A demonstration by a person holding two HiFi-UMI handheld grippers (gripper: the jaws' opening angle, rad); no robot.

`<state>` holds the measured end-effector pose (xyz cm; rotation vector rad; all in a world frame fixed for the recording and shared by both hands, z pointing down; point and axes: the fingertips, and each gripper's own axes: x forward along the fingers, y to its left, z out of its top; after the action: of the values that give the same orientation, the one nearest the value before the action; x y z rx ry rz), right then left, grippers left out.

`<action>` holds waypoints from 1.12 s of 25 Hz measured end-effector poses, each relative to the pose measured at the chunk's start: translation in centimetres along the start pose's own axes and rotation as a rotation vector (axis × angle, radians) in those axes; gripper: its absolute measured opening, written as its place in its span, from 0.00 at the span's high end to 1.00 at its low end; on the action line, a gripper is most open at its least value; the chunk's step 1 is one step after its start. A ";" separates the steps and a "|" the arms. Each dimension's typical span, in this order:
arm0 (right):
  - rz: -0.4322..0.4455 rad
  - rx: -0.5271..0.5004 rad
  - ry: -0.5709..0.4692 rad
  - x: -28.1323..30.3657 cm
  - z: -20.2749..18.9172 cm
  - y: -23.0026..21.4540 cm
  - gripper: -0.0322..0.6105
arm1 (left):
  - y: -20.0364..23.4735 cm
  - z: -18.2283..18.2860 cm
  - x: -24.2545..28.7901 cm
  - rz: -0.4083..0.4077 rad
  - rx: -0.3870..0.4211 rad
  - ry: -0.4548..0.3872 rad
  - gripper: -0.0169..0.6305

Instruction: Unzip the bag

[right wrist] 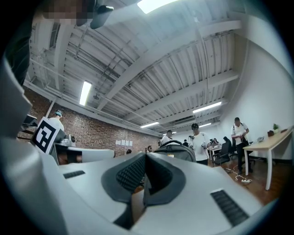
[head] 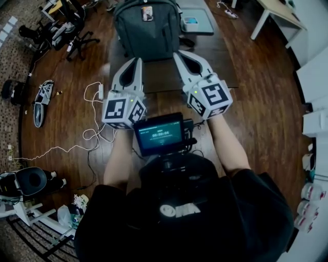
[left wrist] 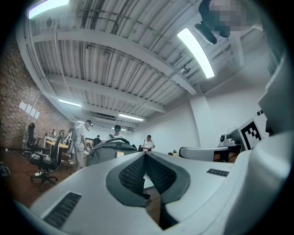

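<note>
A grey backpack (head: 147, 30) stands upright at the far end of a dark wooden table (head: 164, 77), with a small tag on its front. My left gripper (head: 137, 60) and right gripper (head: 177, 52) hover side by side over the table, tips pointing at the bag and a short way from it. Both are shut with nothing between the jaws. In the left gripper view the bag (left wrist: 108, 149) rises behind the closed left gripper (left wrist: 146, 155). The right gripper view shows the bag (right wrist: 177, 149) with its top handle just past the closed right gripper (right wrist: 146, 155).
A small blue-screened device (head: 192, 21) lies on the table right of the bag. Office chairs (head: 77, 41) stand at far left, white cables (head: 95, 128) trail over the wooden floor, and a white desk (head: 277, 13) is at top right. Several people stand in the background.
</note>
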<state>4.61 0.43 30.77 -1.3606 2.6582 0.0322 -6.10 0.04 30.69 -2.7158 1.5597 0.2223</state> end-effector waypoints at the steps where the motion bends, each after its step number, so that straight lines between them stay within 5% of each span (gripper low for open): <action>1: -0.001 0.002 0.004 1.1 -0.1 -0.6 0.92 | 0.8 -0.2 1.0 0.000 -0.003 0.006 0.97; 14: -0.010 -0.015 0.062 11.2 -3.9 -5.3 0.92 | 9.4 -4.6 9.9 -0.027 -0.064 0.054 0.97; 28: -0.082 -0.146 0.089 21.0 -4.0 -9.1 0.92 | 16.5 -3.4 18.7 -0.133 -0.062 0.011 0.97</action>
<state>-0.61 -22.21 32.07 -1.5494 2.7158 0.1630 -10.58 -24.63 32.86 -2.8589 1.3901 0.2592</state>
